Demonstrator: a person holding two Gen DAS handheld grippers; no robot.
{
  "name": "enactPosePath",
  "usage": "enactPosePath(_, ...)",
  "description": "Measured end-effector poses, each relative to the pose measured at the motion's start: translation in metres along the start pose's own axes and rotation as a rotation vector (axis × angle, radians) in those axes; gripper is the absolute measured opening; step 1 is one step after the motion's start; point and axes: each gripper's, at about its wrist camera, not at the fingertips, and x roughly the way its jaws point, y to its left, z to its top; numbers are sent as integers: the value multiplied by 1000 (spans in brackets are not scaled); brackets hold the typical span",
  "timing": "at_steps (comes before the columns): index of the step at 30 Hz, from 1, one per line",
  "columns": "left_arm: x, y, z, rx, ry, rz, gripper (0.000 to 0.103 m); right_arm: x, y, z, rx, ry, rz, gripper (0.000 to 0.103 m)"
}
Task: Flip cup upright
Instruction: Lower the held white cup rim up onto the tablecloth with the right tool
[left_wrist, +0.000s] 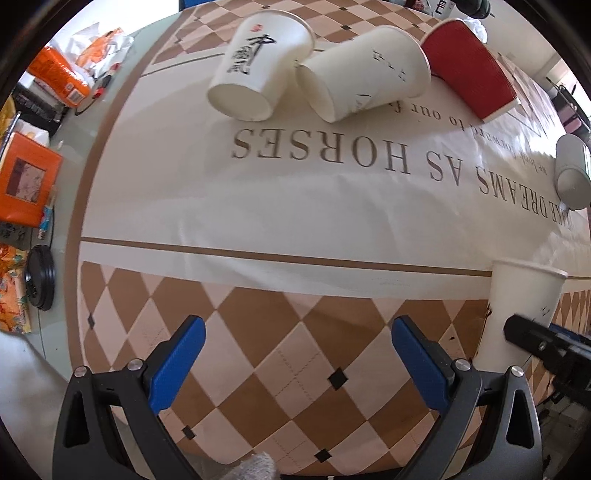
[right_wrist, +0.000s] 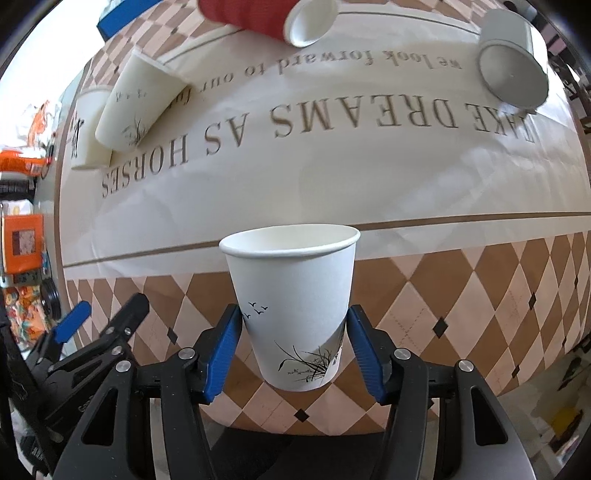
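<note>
The white paper cup (right_wrist: 291, 306), printed w/ birds and grass, is held upright between the blue pads (right_wrist: 221, 354) of the right claw (right_wrist: 293, 350); both pads are pressed against its lower sides, mouth up. What little of the inside can be seen is plain white; contents cannot be told. Its base is seen just above or at the desk (right_wrist: 461, 295) edge; contact w/ the checkered cloth cannot be told.

The left claw (left_wrist: 299, 354) is spread wide w/ nothing between its pads, hovering over the checkered border; the held cup (left_wrist: 517, 314) is seen at its right, w/ the right claw (left_wrist: 546, 343) beside it.

Well ahead of the left claw, three cups are laid on their sides, touching in a row: a white cup w/ calligraphy (left_wrist: 255, 70), a plain-ish white cup (left_wrist: 362, 74), a red cup (left_wrist: 469, 66). The red cup's inside is seen white and empty from the right view. Ahead-right, a grey cup (left_wrist: 570, 170) is laid on its side too, base toward the camera.
</note>
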Motion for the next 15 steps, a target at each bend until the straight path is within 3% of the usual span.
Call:
enactPosePath(6, 5, -12, 10, 23, 2, 15, 103, -20, -19, 5, 40, -121, 27, 60)
enactPosePath(15, 17, -7, 42, -2, -1, 32, 103, -43, -12, 52, 52, -386, 39, 60)
